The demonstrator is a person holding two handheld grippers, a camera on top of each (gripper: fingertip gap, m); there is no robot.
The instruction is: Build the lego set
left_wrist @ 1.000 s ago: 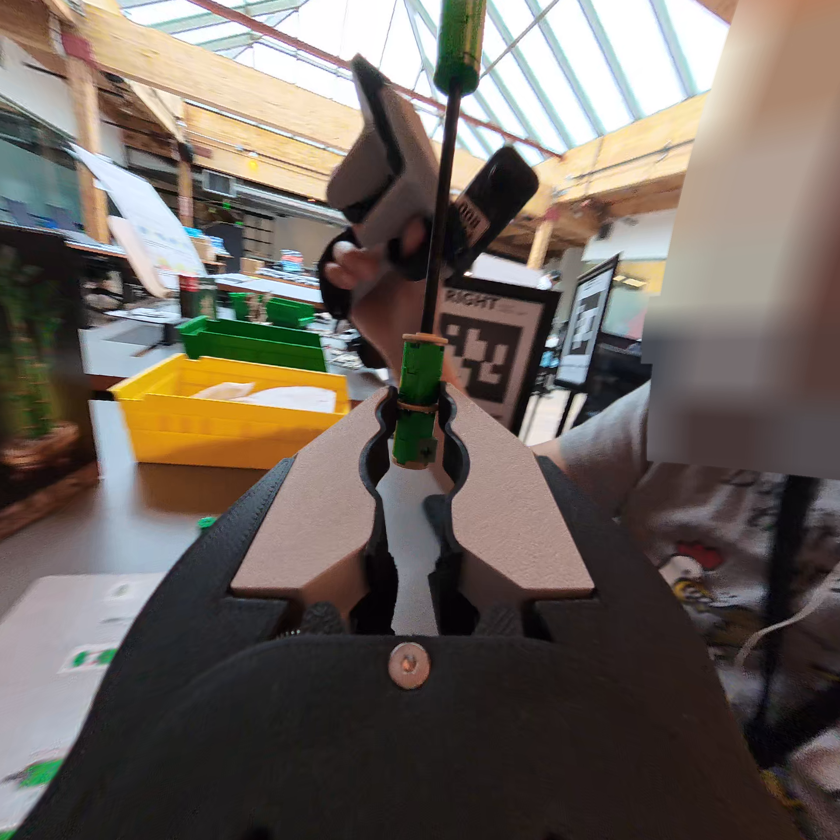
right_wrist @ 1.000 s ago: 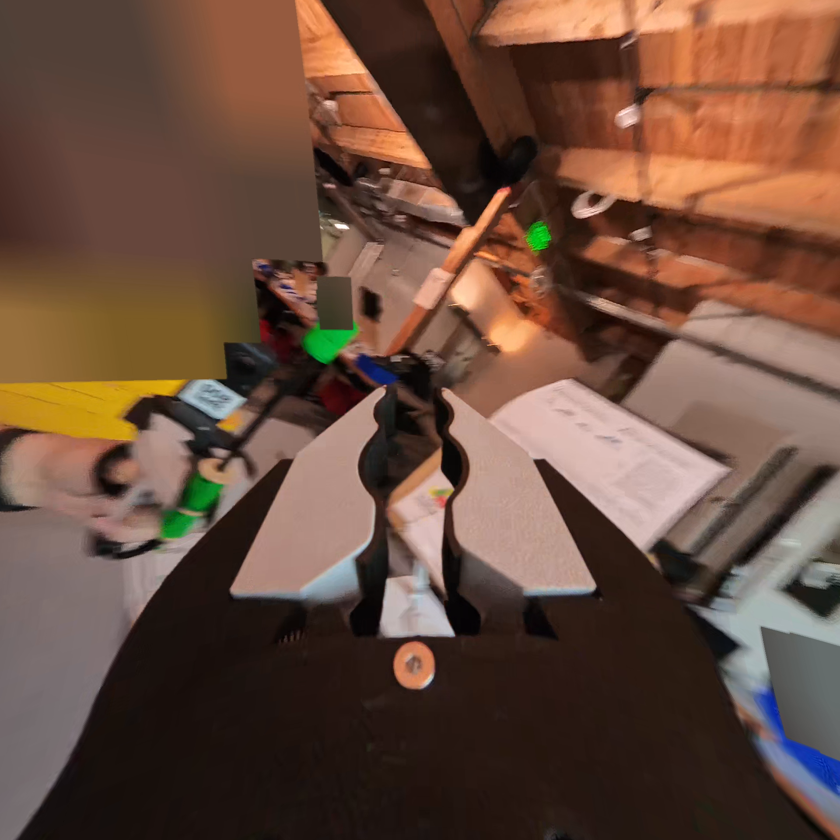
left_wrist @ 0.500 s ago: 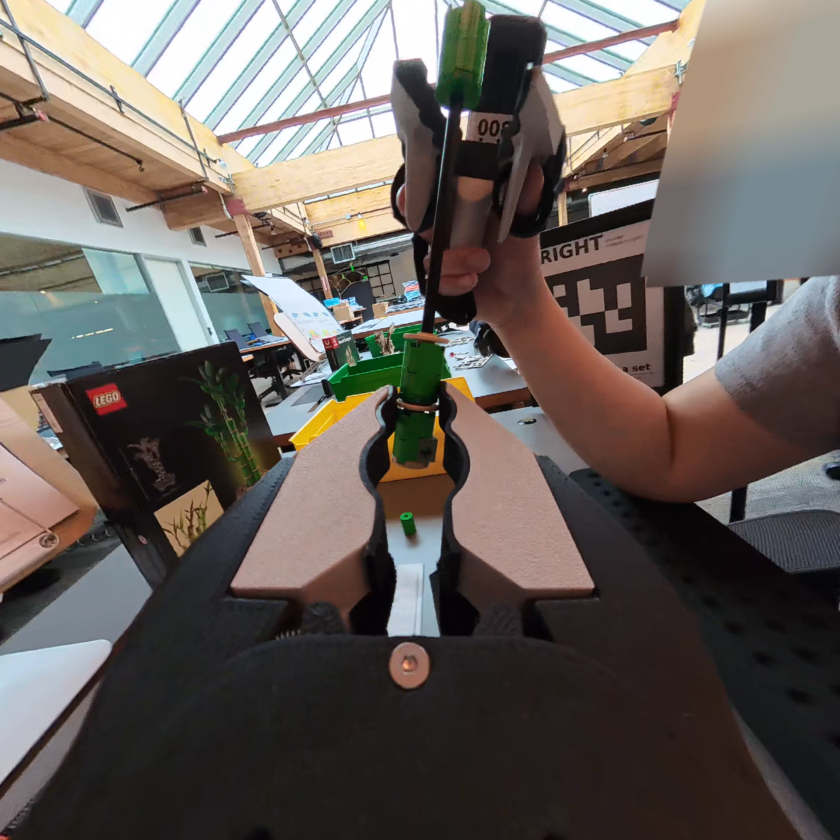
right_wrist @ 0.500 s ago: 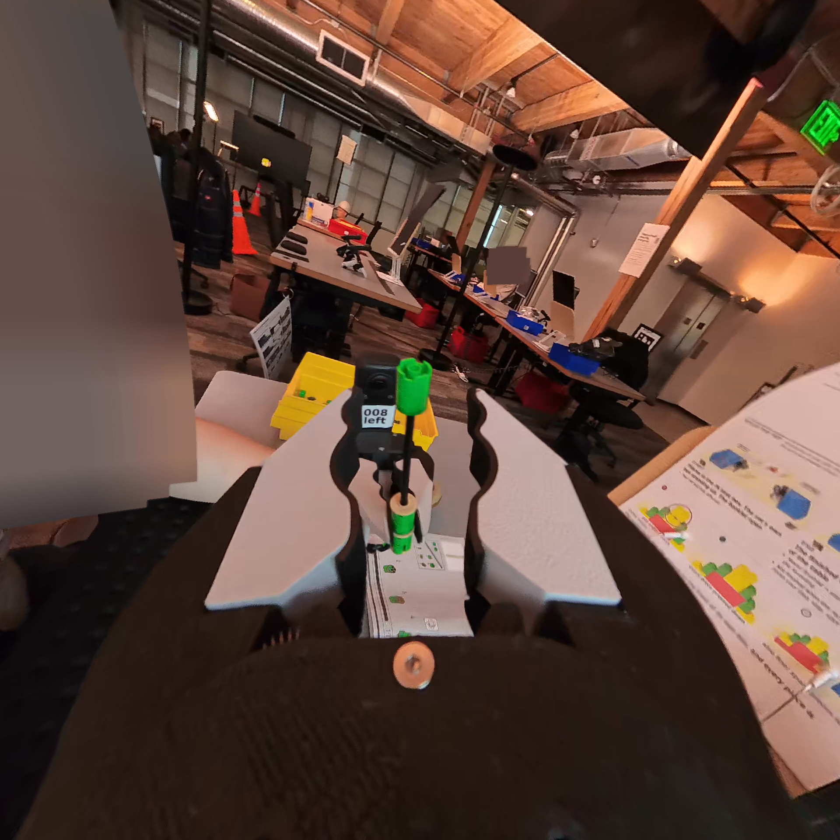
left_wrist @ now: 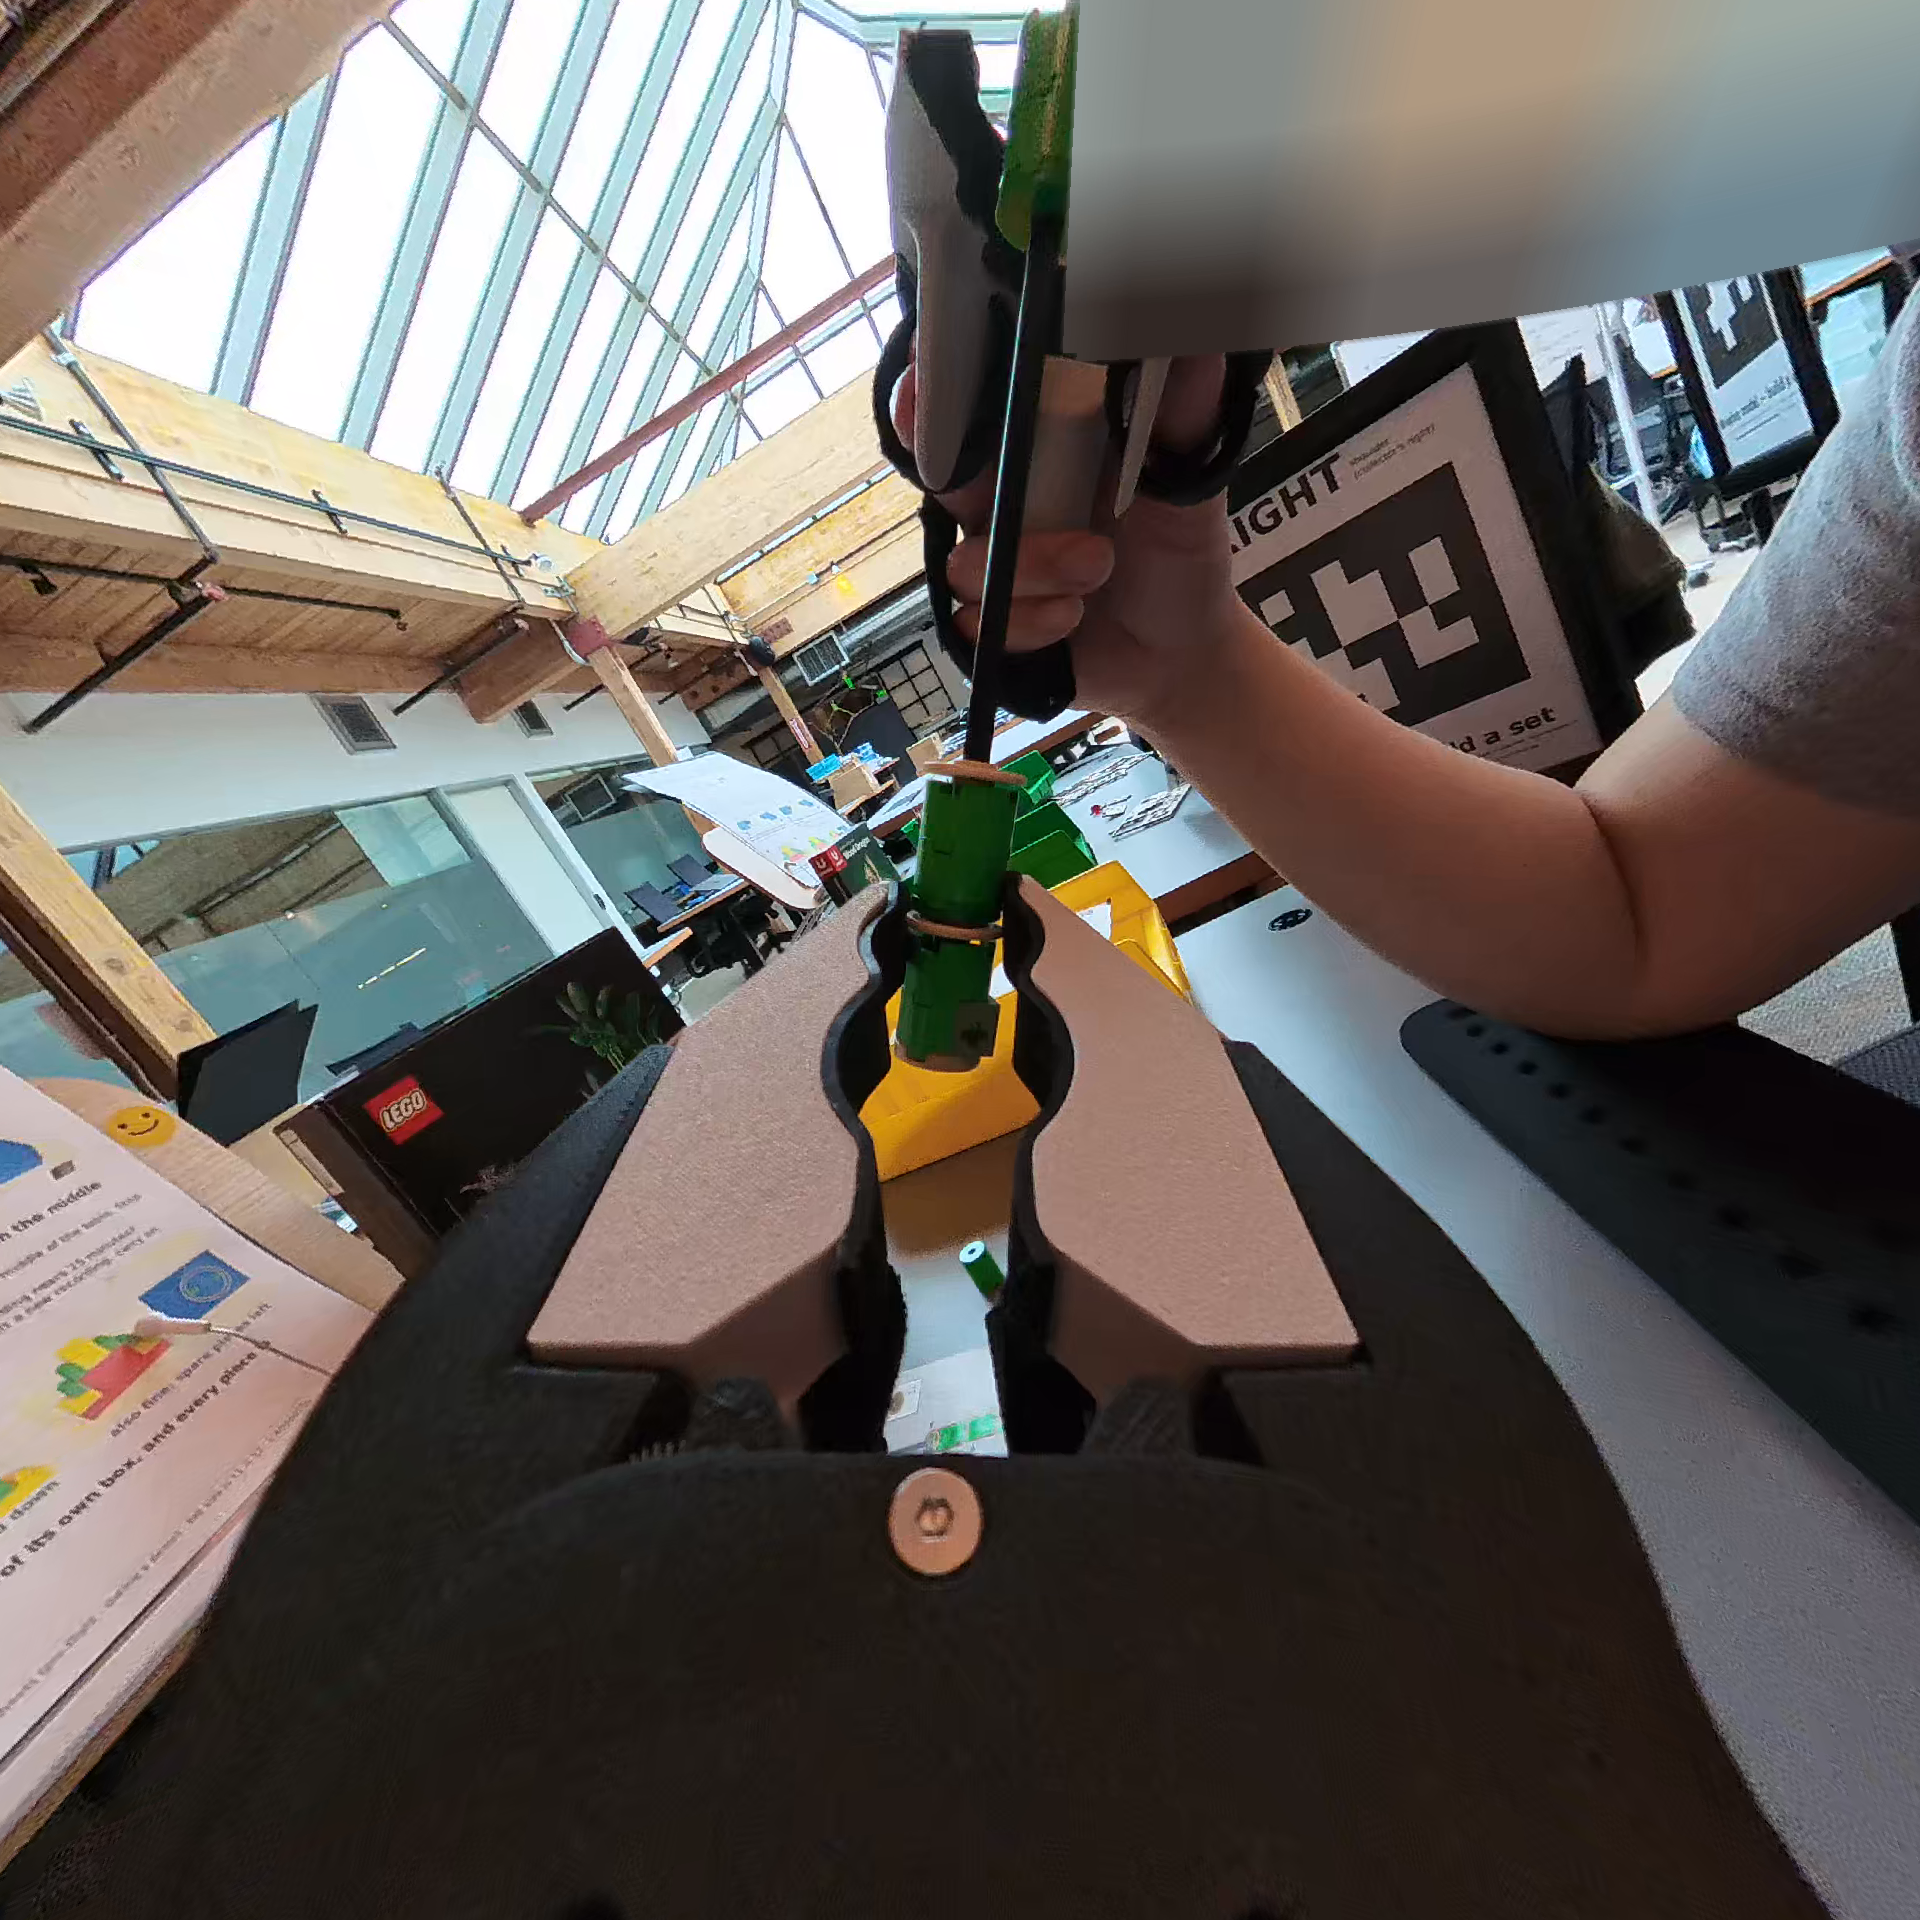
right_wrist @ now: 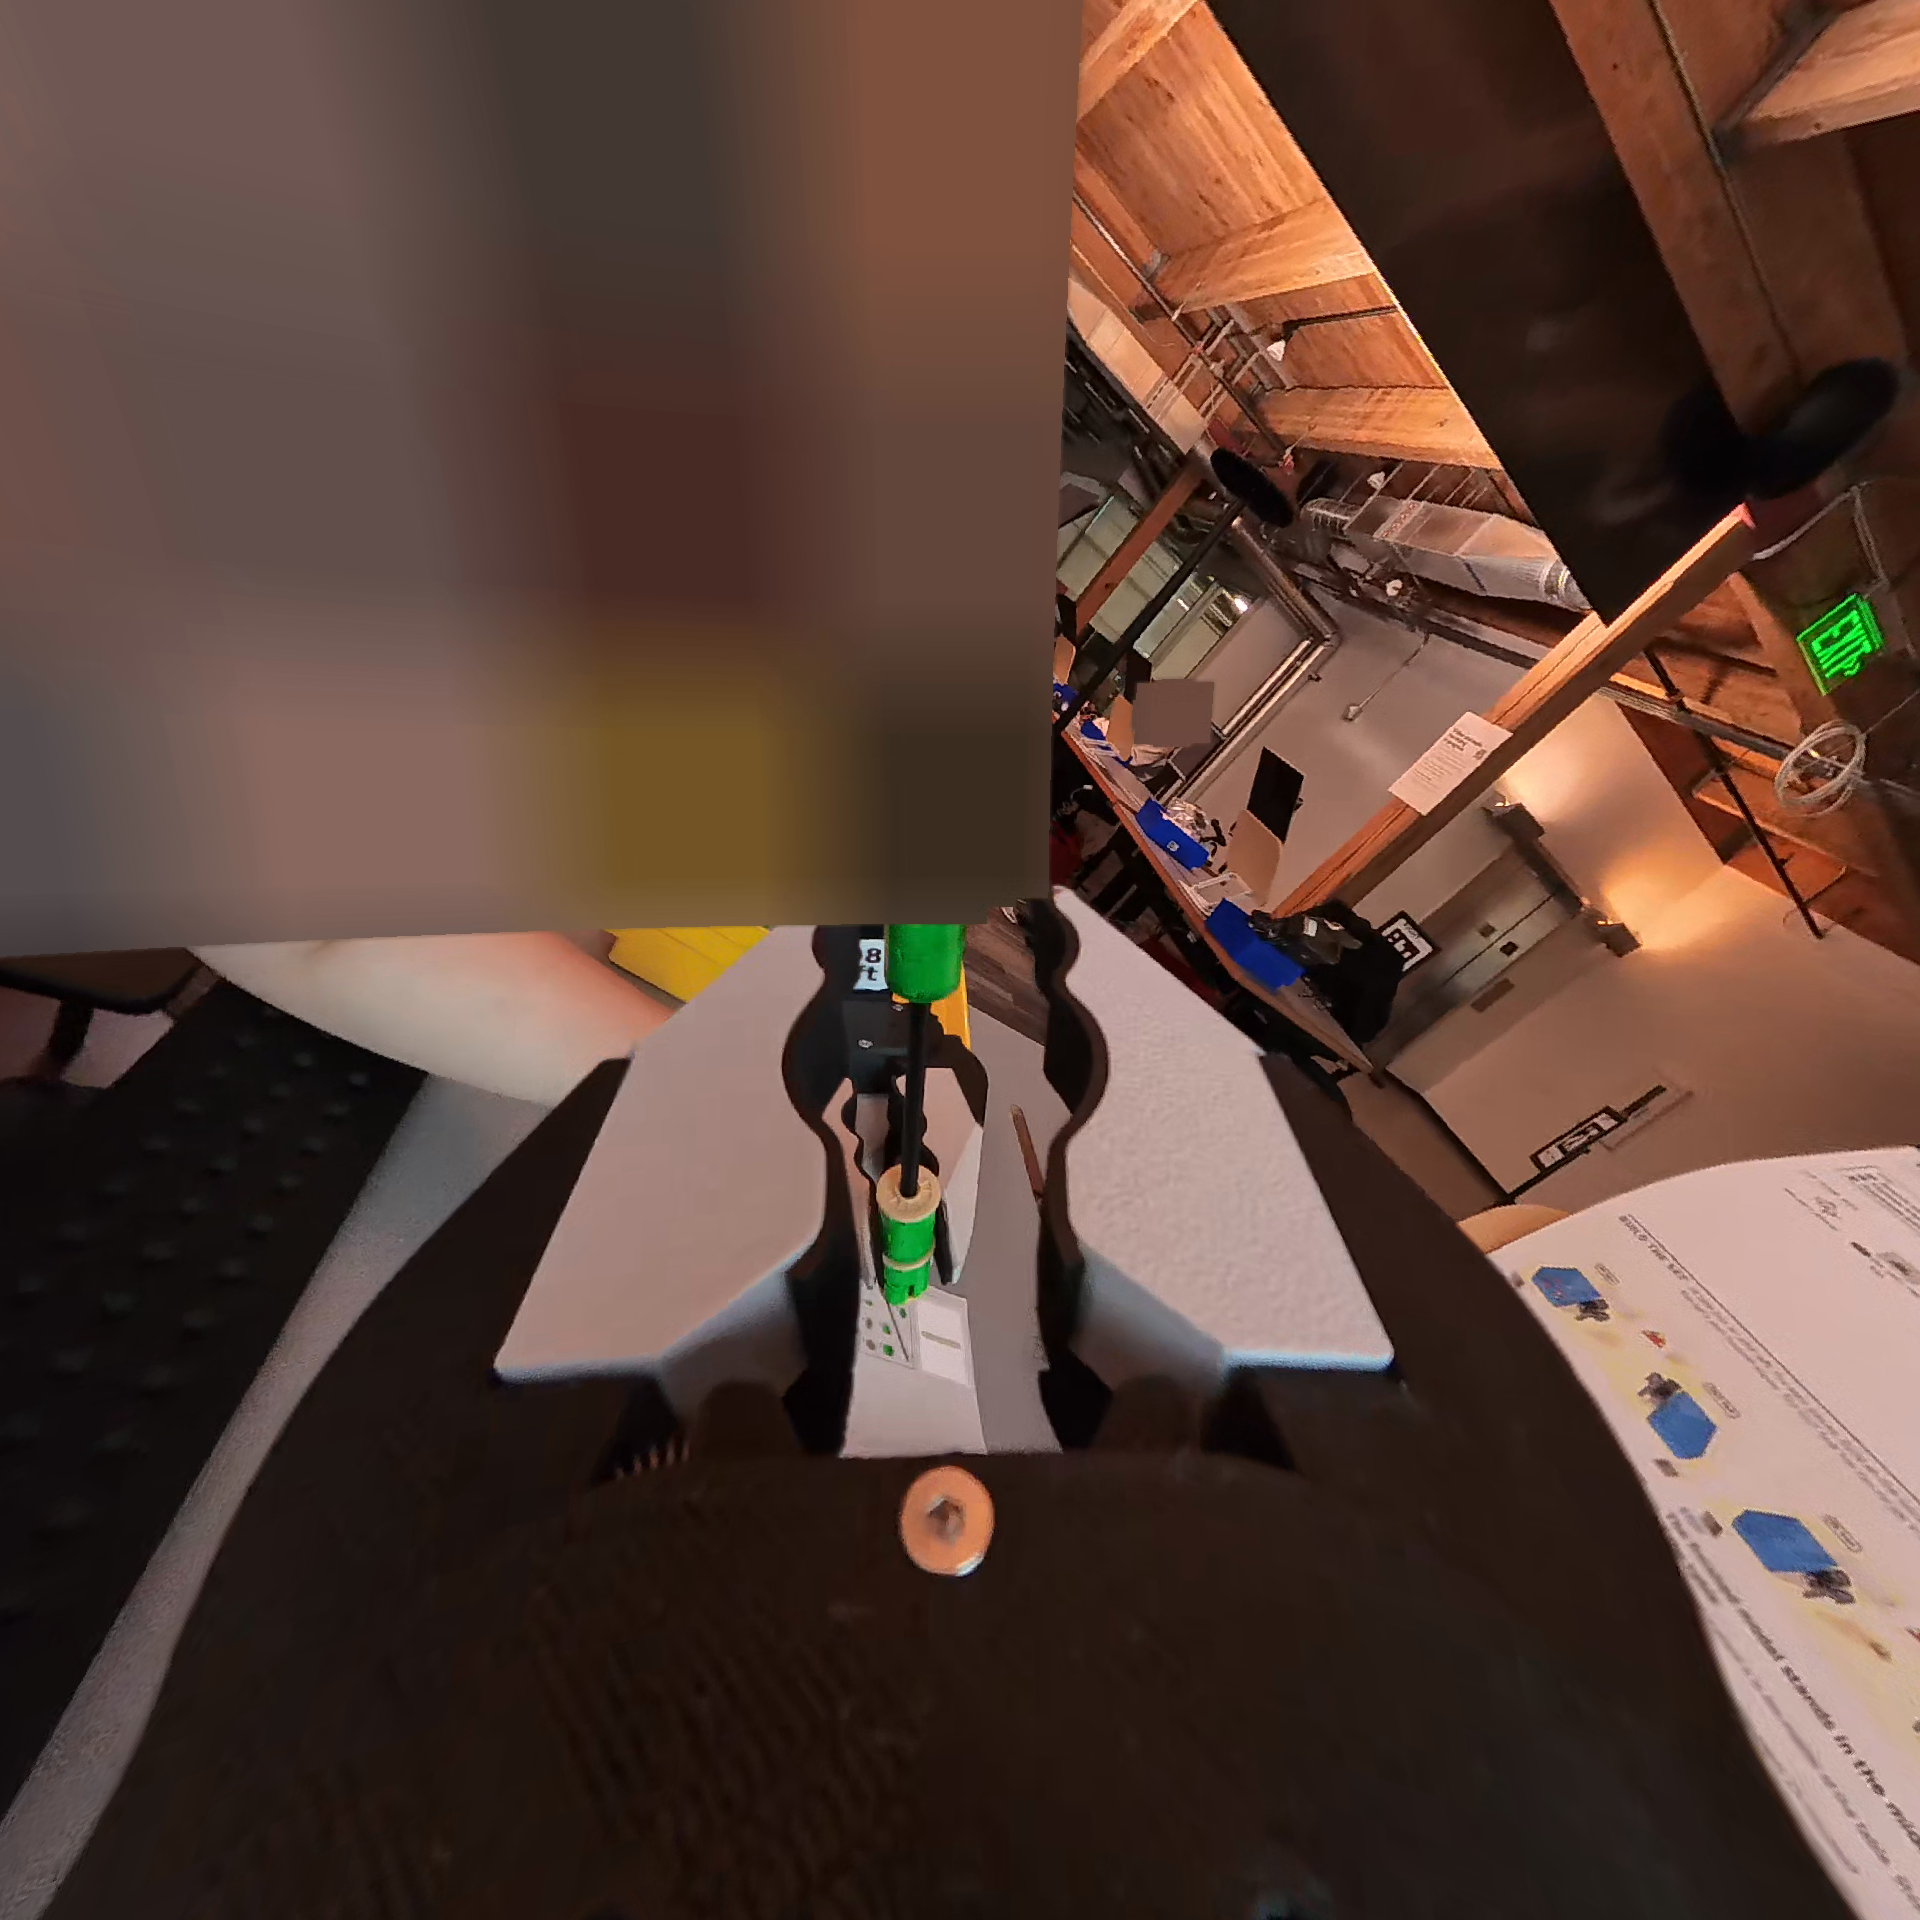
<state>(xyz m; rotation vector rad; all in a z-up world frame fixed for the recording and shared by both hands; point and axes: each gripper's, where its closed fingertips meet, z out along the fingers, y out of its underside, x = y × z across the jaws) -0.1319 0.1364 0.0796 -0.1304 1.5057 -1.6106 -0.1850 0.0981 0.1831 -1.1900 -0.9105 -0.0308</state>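
Observation:
My left gripper (left_wrist: 954, 906) is shut on a green lego stalk (left_wrist: 951, 925) with tan rings, holding it upright above the table. A thin black rod (left_wrist: 1003, 520) rises from the stalk to a green cylinder (left_wrist: 1039, 135) at its top. My right gripper (right_wrist: 932, 935) is open, and its fingers stand on either side of that green cylinder (right_wrist: 923, 961) without closing on it. The right wrist view looks down the rod (right_wrist: 914, 1101) to the stalk (right_wrist: 907, 1242) in the left gripper's fingers (right_wrist: 966, 1174). A hand holds the right gripper (left_wrist: 935, 260) above the stalk.
A yellow bin (left_wrist: 966, 1091) stands behind the stalk, and a small green piece (left_wrist: 980, 1270) lies on the table below it. A black lego box (left_wrist: 468, 1101) and an instruction sheet (left_wrist: 104, 1351) are at left. A black perforated mat (left_wrist: 1714, 1164) lies at right. The left gripper's tips are roughly 12 centimeters from the right gripper's.
The right gripper swung in from the side to above the rod, and its open fingers now flank the green top cylinder. The left gripper kept its hold on the stalk.

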